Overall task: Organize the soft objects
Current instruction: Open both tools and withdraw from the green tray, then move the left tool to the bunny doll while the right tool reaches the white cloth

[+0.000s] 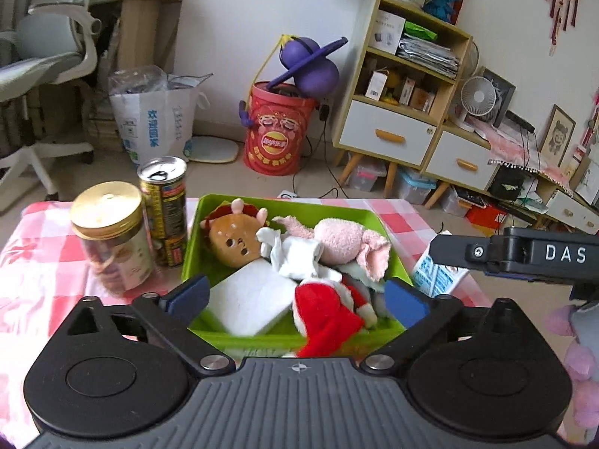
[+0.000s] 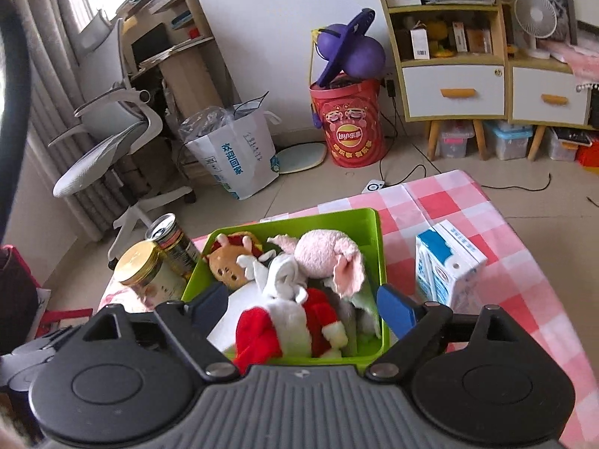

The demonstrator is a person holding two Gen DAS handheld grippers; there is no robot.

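A green bin point(image 1: 284, 202) point(image 2: 299, 217) on the checked table holds soft things. Inside are a brown deer plush point(image 1: 232, 239) point(image 2: 228, 271), a pink pig plush point(image 1: 340, 241) point(image 2: 322, 252), a white cloth point(image 1: 295, 254), a white foam block point(image 1: 251, 295) and a red-and-white Santa plush point(image 1: 325, 310) point(image 2: 284, 321). My left gripper point(image 1: 297, 297) hangs open above the bin's near side, its blue pads apart and bare. My right gripper point(image 2: 303, 308) is also open over the near rim, holding nothing.
Left of the bin stand a gold-lidded jar point(image 1: 112, 239) point(image 2: 149, 269) and a drinks can point(image 1: 164, 209). A blue-and-white carton point(image 1: 438, 273) point(image 2: 445, 265) stands to its right. A black housing marked DAS point(image 1: 543, 254) reaches in from the right. Pink fuzzy material point(image 1: 580, 359) shows at the edge.
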